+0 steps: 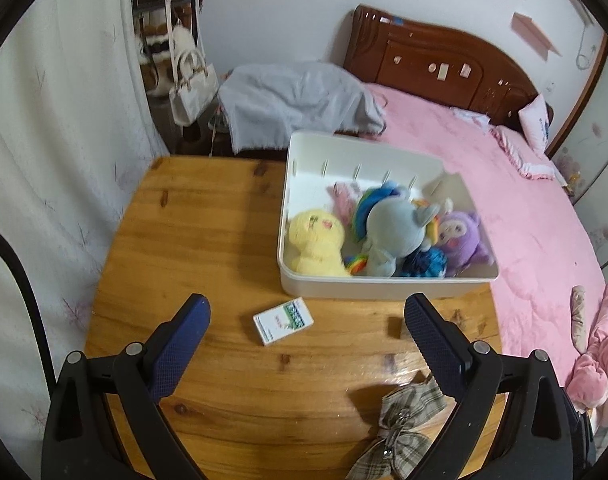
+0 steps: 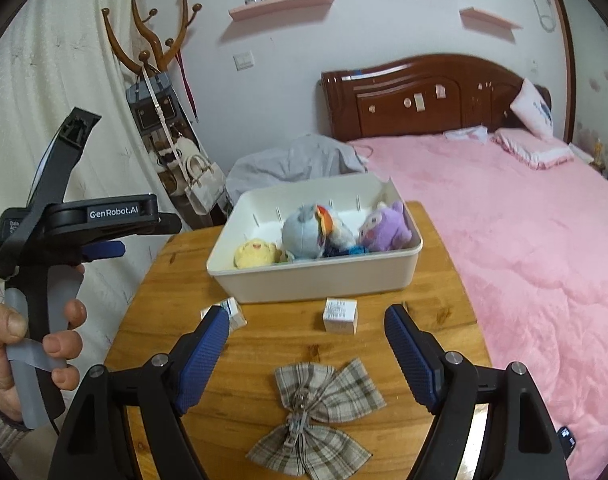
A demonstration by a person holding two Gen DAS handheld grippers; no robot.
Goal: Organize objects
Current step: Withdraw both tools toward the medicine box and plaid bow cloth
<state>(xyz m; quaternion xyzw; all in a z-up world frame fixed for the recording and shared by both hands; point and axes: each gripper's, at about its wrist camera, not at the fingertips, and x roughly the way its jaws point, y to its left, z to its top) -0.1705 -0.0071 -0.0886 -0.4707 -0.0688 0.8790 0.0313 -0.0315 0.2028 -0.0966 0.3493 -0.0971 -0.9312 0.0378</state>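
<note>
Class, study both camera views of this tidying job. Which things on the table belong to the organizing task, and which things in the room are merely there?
Part of the job:
white bin
plush toys in the bin
card box
small white cube
plaid bow
left gripper and right gripper, both open

Just lying about:
pink bed
gray blanket
handbag
coat rack

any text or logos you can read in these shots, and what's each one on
"GenRobot.AI": white lettering on the black body of the left tongs, seen from the right wrist view.
Small card box on the wooden table: green and red print, too blurred to read.
Small white cube box: grey print on top, too small to read.
White pillow against the headboard: blue print, unreadable.
Nothing else legible.
</note>
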